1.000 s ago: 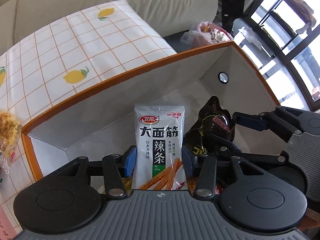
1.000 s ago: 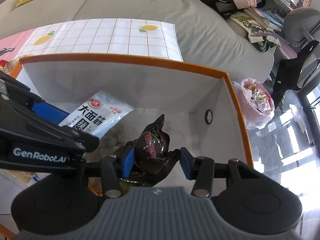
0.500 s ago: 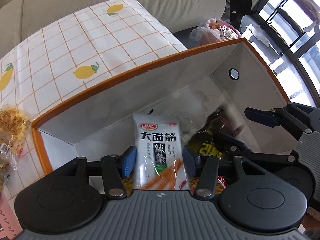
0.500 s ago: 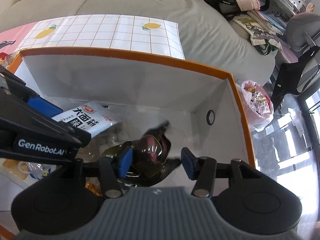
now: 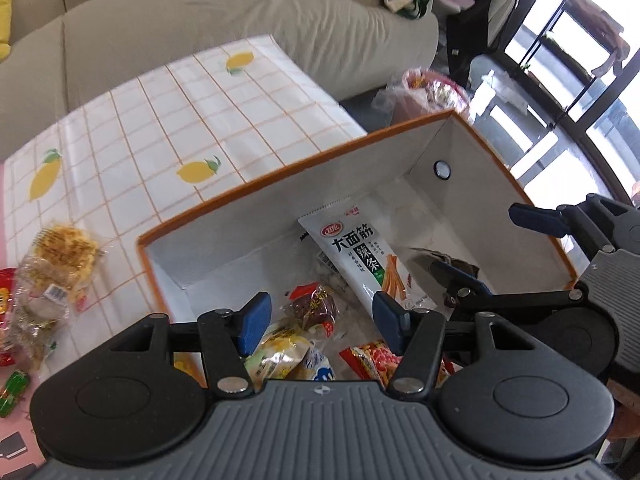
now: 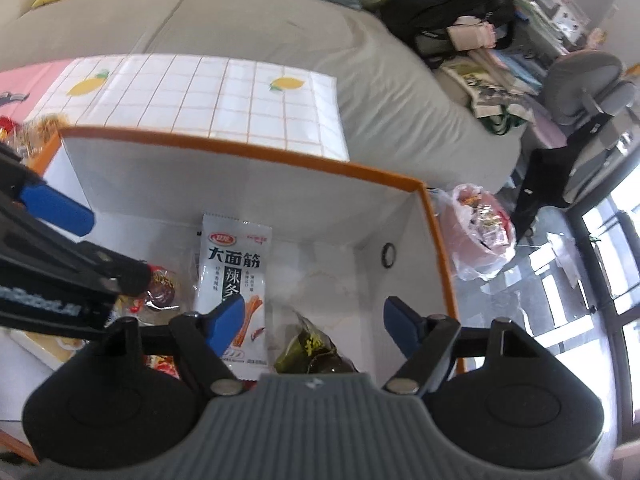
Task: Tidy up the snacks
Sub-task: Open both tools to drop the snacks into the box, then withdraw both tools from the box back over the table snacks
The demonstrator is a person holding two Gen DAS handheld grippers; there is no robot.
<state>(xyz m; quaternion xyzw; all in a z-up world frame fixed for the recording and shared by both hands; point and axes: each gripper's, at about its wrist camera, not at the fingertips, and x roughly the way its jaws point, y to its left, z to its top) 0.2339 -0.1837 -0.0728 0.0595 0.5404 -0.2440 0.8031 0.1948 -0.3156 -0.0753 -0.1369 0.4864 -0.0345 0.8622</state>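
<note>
Now both grippers are hanging over the orange-rimmed box (image 5: 404,132), jaws just opening wide and empty: left gripper (image 5: 322,318) above the white spicy-strip packet (image 5: 362,260), right gripper (image 6: 316,324) above the dark wrapped snack (image 6: 312,350).

The left tongs (image 5: 318,320) hide the near ends of the yellow packet (image 5: 280,354) and the red packet (image 5: 374,358) lying under them. The right tongs (image 6: 314,326) cover the lower end of the dark green packet (image 6: 310,350) and a corner of the white spicy-strip packet (image 6: 234,276). At the picture's left edge, beyond the left tongs, a small green packet (image 5: 12,394) is cut off.
</note>
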